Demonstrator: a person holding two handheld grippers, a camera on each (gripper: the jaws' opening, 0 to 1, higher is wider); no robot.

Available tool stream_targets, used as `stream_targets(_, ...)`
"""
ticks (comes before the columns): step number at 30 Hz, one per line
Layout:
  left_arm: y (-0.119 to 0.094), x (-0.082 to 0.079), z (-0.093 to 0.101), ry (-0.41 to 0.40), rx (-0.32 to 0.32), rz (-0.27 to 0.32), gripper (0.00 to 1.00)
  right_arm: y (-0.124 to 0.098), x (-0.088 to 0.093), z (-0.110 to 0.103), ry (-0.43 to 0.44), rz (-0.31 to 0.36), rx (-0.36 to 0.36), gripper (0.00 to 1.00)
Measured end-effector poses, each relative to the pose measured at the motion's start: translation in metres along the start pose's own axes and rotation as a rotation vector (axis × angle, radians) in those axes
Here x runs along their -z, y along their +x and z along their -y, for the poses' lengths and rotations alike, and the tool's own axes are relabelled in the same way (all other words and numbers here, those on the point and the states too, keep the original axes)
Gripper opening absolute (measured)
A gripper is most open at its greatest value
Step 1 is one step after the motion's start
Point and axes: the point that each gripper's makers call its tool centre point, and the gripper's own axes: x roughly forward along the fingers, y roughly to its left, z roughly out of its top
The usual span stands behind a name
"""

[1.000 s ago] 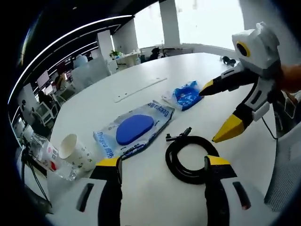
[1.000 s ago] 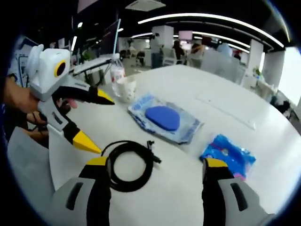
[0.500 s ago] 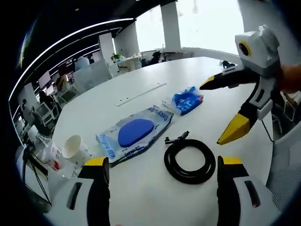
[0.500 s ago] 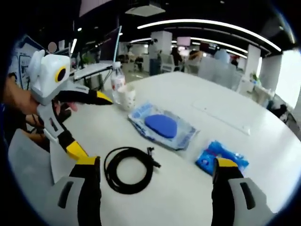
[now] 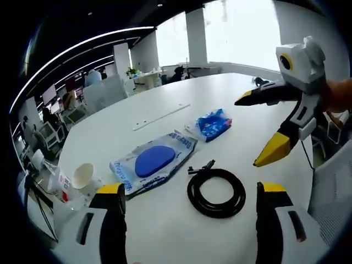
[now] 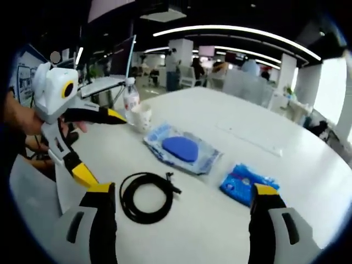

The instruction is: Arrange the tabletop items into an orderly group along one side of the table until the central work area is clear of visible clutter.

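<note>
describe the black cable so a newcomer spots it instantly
On the white table, look nearest the tools, just in front of the clear pack holding a blue oval. The black cable lies there coiled in a ring, the only black, unwrapped item among blue packets.

distant office desks [image 5: 82, 96], ceiling lights [image 6: 236, 33]
</note>
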Motion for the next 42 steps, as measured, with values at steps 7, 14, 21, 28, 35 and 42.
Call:
stream_targets(7,-0.009,0.002,-0.003,-0.001,-0.009,0.009,0.99,-0.008,-0.001,0.001,0.024,0.017,0.020,1.00)
stream_targets(14,-0.018,0.005,-0.004,-0.027,-0.032,0.015,0.99,-0.017,0.002,-0.004,0.013,0.015,0.010,1.00)
stream_targets(21,-0.034,0.005,-0.005,-0.024,-0.062,0.014,0.99,-0.027,0.006,-0.003,0.017,0.025,0.012,1.00)
stream_targets(28,-0.056,-0.002,-0.005,-0.043,-0.095,0.045,0.99,-0.041,0.008,-0.004,0.032,0.040,0.028,1.00)
stream_targets(35,-0.081,-0.005,-0.003,-0.071,-0.144,0.121,0.99,-0.062,0.010,-0.005,0.034,0.093,0.064,1.00)
stream_targets(42,-0.106,0.017,0.003,-0.086,-0.187,0.143,0.99,-0.078,0.020,-0.016,0.069,0.129,0.077,1.00)
